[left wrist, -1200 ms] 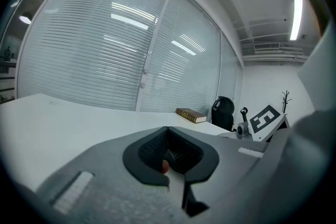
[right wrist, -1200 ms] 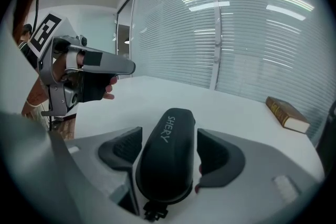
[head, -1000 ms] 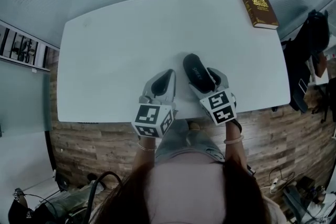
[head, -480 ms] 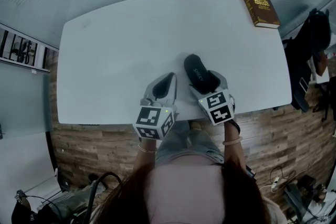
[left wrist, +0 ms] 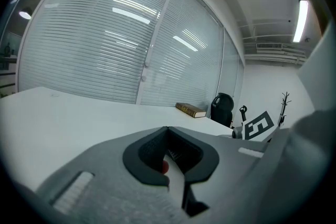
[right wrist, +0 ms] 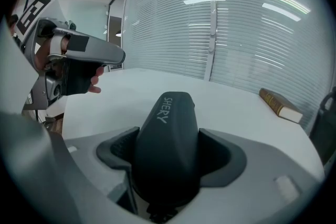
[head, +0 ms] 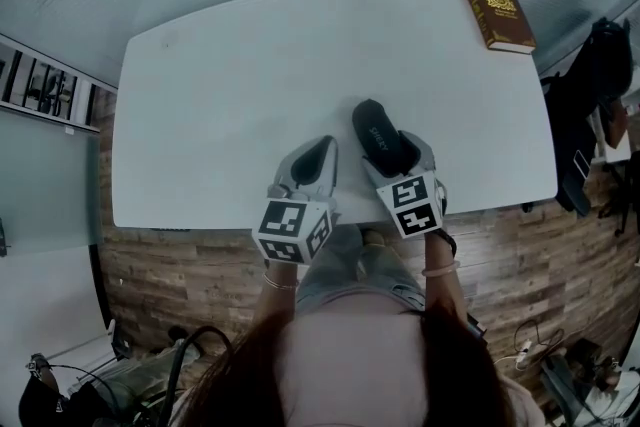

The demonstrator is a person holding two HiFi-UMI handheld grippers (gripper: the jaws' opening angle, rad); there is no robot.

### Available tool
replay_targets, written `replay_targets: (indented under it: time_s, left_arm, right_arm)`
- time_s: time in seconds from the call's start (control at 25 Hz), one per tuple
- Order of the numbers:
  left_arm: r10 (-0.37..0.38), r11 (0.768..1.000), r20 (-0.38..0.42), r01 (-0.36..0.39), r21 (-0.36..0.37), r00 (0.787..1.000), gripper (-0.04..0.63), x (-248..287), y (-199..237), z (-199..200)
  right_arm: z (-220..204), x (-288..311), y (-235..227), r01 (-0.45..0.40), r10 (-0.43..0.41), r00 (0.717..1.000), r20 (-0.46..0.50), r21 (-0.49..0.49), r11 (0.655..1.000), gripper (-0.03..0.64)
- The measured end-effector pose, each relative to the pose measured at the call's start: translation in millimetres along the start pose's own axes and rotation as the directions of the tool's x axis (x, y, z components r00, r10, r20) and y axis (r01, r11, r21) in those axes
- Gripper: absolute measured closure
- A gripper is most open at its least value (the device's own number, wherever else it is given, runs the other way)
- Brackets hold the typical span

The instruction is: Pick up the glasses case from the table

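Note:
The black glasses case (head: 379, 136), lettered SHERY, lies lengthwise between the jaws of my right gripper (head: 392, 153), which is shut on it over the near part of the white table (head: 230, 95). In the right gripper view the case (right wrist: 167, 144) fills the gap between the two dark pads, and the right gripper (right wrist: 168, 157) clamps its sides. My left gripper (head: 312, 161) hovers just left of it, shut with nothing held; its jaws meet in the left gripper view (left wrist: 169, 136).
A brown book (head: 498, 13) lies at the table's far right corner. A black chair with a bag (head: 585, 105) stands off the table's right edge. Window blinds run behind the table. Wooden floor shows below the front edge.

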State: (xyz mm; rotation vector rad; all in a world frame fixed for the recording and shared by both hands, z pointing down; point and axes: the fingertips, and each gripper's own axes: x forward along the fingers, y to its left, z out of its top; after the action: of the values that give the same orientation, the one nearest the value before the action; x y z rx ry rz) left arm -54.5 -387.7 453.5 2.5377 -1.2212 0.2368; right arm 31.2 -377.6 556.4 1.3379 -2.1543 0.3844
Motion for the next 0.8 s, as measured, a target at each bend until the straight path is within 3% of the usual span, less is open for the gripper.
replay_targets:
  time_s: [0.8]
  left_arm:
    - [0.044,0.997,0.067,-0.048,0.058,0.997,0.591,-27,-56,17]
  right_arm:
    - [22,-65,-15,-0.02,0.03,0.983,0.18,-0.057,0.998,0.264]
